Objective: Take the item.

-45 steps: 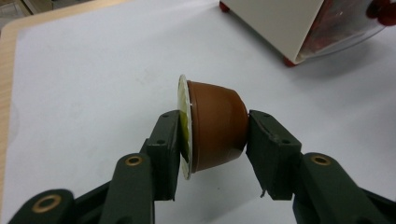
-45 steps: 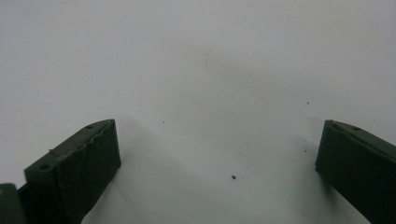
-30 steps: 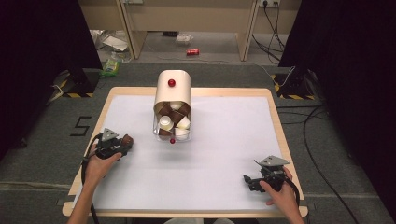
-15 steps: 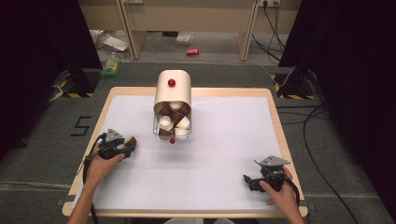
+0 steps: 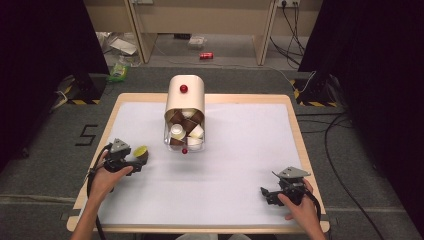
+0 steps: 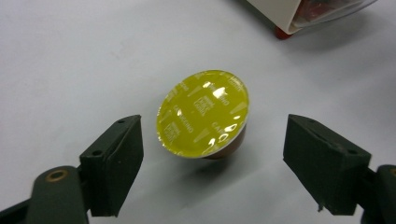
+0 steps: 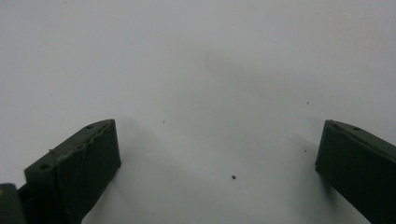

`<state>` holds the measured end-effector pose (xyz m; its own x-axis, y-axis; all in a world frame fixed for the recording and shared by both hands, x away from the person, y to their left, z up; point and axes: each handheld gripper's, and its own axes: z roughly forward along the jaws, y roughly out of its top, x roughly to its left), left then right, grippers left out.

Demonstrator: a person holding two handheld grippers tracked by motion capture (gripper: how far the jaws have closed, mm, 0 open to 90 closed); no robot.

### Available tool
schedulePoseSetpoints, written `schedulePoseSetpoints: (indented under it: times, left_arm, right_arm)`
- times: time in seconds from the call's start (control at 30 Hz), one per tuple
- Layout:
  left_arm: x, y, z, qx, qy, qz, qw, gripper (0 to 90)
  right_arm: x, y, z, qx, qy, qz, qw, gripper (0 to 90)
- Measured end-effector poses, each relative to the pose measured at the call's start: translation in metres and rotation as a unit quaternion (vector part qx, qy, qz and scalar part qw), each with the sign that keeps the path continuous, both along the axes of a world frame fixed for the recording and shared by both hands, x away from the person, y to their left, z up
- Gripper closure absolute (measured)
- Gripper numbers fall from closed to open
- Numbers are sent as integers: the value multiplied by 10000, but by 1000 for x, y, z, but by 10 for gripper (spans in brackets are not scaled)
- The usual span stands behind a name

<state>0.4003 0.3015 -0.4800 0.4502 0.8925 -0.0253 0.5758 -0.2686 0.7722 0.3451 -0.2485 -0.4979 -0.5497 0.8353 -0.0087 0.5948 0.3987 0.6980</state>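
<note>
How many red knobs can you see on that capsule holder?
2: one red knob on top of the capsule holder, one at the front of its open drawer. Others may be hidden.

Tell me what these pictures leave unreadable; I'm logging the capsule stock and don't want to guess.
- Capsule count: in the high view the dispenser hood hides all but the front few.
- Yellow-lidded capsule: lid print partly lost to glare in the left gripper view; its brown body sits under the lid.
- Dispenser: cut off by the top edge in the left gripper view.
- Red can on the floor: too small to read.
</note>
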Motion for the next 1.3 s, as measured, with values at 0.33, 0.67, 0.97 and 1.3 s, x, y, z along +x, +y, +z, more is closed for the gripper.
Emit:
schedulePoseSetpoints:
  times: [0.33,0.67,0.97,1.3]
  left_arm:
    - [-14,-3,4,-145,-77,-24,9999,176]
    - [-29,-8,9,-190,-232,-4,9996,162]
    - [-46,-11,12,-218,-290,-35,9993,160]
    - [-60,-12,8,-275,-406,46,9988,154]
  right_arm:
    - [0,0,0,-5,-1,6,10000,4]
    - [0,0,0,-1,-1,0,10000,4]
    - [0,0,0,-5,-3,3,10000,4]
    - [0,0,0,-3,-5,3,10000,4]
